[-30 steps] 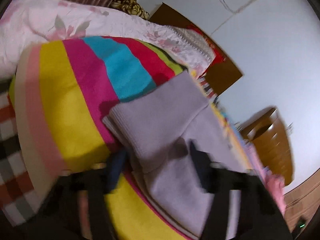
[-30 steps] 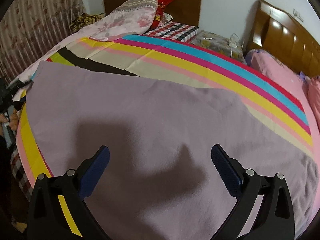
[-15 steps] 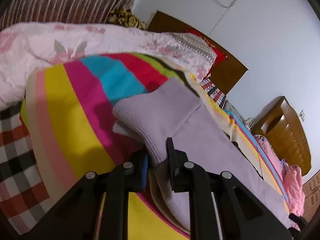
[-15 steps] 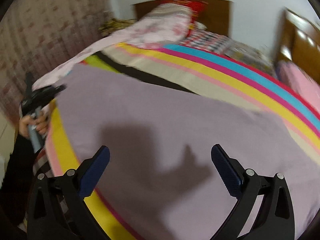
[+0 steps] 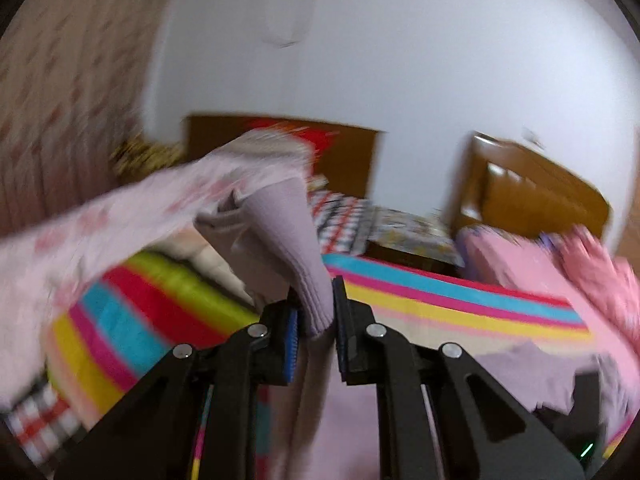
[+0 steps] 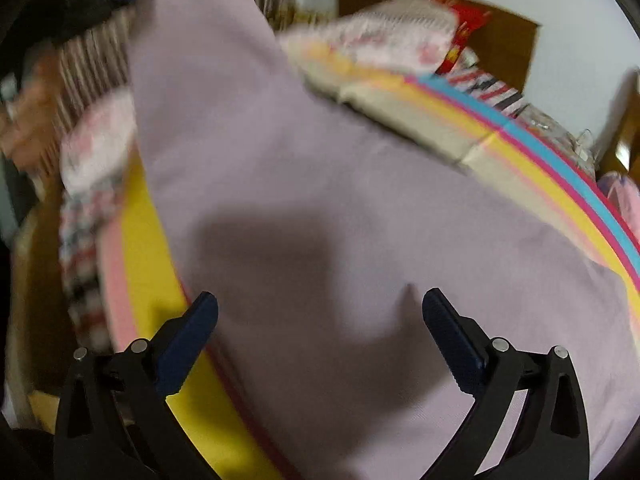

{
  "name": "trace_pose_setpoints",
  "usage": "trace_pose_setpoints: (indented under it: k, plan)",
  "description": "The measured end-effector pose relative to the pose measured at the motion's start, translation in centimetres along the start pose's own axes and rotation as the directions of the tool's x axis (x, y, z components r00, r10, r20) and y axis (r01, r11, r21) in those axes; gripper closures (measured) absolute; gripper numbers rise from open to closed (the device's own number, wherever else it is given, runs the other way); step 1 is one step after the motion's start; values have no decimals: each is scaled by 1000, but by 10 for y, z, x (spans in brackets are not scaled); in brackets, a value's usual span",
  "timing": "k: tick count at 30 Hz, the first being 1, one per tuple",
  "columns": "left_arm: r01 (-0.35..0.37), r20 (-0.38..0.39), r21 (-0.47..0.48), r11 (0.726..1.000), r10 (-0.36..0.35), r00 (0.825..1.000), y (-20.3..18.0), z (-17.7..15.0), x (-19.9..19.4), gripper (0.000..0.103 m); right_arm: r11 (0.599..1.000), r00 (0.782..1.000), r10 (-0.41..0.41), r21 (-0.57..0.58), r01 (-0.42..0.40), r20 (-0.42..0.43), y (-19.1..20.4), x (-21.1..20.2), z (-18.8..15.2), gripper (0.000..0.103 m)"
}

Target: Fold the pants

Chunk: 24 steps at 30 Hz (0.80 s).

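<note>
Room: a bedroom with a white wall, a patterned curtain on one side and a dark wooden headboard at the far end; a second wooden headboard stood to the right.
Surface: a bed under a rainbow-striped sheet, with a pink floral quilt bunched along its far edge.
Pants: the lilac pants lay spread across the striped sheet, most of the cloth flat on the bed, one end raised off it toward the upper left of the right wrist view.
Left hand-held gripper: the left hand-held gripper was pinched nearly closed on the ribbed cuff of the pants, which stood up between the pads, clear of the bed.
Right hand-held gripper: the right hand-held gripper hung wide open over the middle of the pants, with nothing between its fingers; contact with the cloth could not be told.
Done: one end was gripped and raised, judged to be the start of the first fold.
Left: no finished fold showed; the raised end had yet to be carried across and laid down, and any further folds remained.
Clarity: both views were blurred, so fine creases could not be read.
</note>
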<state>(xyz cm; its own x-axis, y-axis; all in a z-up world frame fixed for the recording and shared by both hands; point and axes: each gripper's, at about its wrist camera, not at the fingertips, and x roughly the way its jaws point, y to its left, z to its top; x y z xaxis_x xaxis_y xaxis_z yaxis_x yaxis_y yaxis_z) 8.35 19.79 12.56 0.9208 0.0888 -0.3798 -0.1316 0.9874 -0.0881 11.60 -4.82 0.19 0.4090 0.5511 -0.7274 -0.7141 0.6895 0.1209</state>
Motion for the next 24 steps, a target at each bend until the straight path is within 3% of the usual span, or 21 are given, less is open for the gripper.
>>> trace_pose_setpoints:
  k: [2, 5, 7, 8, 10, 11, 13, 15, 17, 19, 20, 22, 24]
  plan:
    - [76, 3, 117, 990, -77, 997, -60, -3, -2, 89, 993, 992, -44, 115, 30, 119, -36, -43, -11, 5]
    - [194, -55, 238, 952, -186, 981, -134, -29, 4, 88, 942, 963, -191, 312, 125, 192, -96, -98, -37, 5]
    - [286, -141, 295, 912, -255, 957, -177, -58, 14, 88, 883, 938, -287, 434, 180, 195, -133, -132, -63, 5]
    - [338, -216, 320, 885, -279, 935, -200, -79, 23, 88, 860, 928, -321, 468, 202, 189, -144, -142, -73, 5]
    - [409, -364, 374, 832, -274, 890, -234, -121, 42, 88, 803, 909, -385, 544, 243, 161, -167, -163, -99, 5]
    - [424, -408, 405, 810, -255, 877, -245, -138, 47, 87, 787, 905, -395, 566, 246, 155, -172, -168, -106, 5]
    - [419, -411, 465, 780, -229, 882, -253, -156, 43, 74, 751, 905, -401, 617, 236, 142, -182, -172, -124, 5]
    - [425, -391, 477, 769, -247, 886, -247, -158, 34, 25, 742, 920, -363, 642, 191, 146, -183, -170, -133, 5]
    - [427, -322, 484, 764, -299, 898, -232, -149, 13, 14, 750, 941, -294, 650, 119, 168, -177, -157, -133, 5]
    - [393, -257, 490, 779, -302, 918, -216, -140, -2, 5, 765, 960, -219, 642, 56, 177, -169, -136, -126, 5]
    - [337, -216, 486, 807, -263, 940, -200, -135, -6, 3, 774, 970, -167, 633, 17, 179, -162, -121, -119, 5]
    - [234, -189, 471, 850, -163, 969, -172, -133, -5, 3, 787, 984, -52, 614, -65, 170, -144, -90, -104, 5]
    - [157, -199, 452, 878, -72, 977, -146, -133, 4, 3, 782, 986, 61, 606, -143, 153, -129, -61, -92, 5]
